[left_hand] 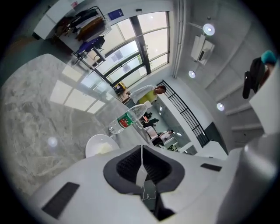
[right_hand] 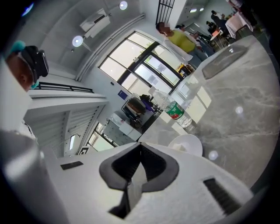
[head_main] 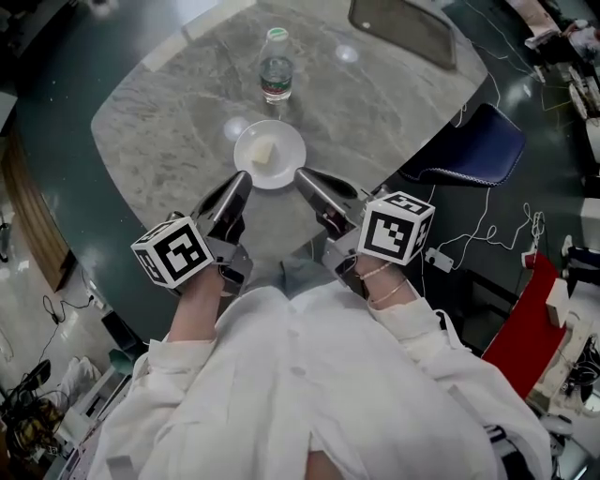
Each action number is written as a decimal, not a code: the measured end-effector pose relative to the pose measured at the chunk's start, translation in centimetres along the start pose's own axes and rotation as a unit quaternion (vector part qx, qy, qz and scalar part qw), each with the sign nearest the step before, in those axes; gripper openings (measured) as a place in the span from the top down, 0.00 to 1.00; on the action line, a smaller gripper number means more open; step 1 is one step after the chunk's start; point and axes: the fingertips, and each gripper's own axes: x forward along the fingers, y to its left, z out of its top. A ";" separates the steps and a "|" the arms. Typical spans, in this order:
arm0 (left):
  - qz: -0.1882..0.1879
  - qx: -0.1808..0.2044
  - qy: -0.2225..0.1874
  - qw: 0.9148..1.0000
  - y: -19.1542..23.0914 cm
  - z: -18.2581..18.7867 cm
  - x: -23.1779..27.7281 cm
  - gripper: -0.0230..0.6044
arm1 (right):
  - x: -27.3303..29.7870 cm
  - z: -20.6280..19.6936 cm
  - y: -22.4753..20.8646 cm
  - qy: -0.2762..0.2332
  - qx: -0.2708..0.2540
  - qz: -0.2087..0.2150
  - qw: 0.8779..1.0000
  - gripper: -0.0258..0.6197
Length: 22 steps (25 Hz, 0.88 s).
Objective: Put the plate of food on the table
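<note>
A small white plate [head_main: 281,141] with a pale piece of food [head_main: 263,152] rests on the grey marble table [head_main: 169,131], just in front of a water bottle [head_main: 276,67]. My left gripper [head_main: 247,177] is shut and empty, its tip near the plate's near-left rim. My right gripper [head_main: 301,174] is shut and empty too, near the plate's near-right rim. Neither grips the plate. In the left gripper view, beyond the shut left gripper [left_hand: 141,148], lie the plate [left_hand: 99,144] and bottle [left_hand: 127,120]. The right gripper view shows the plate [right_hand: 188,143] and bottle [right_hand: 178,113] past the shut right gripper [right_hand: 140,145].
A dark flat tray-like object [head_main: 403,28] lies at the table's far right. A blue chair [head_main: 473,145] stands at the right of the table, with white cables [head_main: 483,230] and a red object [head_main: 525,328] on the floor beyond. The table's near edge is close to me.
</note>
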 end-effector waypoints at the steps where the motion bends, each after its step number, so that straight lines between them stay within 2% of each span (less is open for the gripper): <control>1: -0.007 0.008 0.002 1.000 -0.4 0.1 -0.1 0.93 | 0.0 0.0 0.3 0.002 -0.008 0.001 1.000 0.96; 8: -0.055 0.061 0.037 0.996 -3.5 -0.3 -1.1 0.93 | -0.2 -0.1 1.8 0.022 -0.054 0.002 0.998 0.96; 16: -0.062 0.075 0.046 0.994 -4.6 -1.5 -1.5 0.93 | -0.8 -0.3 3.1 0.029 -0.081 0.013 0.996 0.96; 22: -0.057 0.092 0.053 0.993 -5.1 -1.3 -1.0 0.93 | -0.8 -0.3 3.3 0.021 -0.065 0.026 0.997 0.96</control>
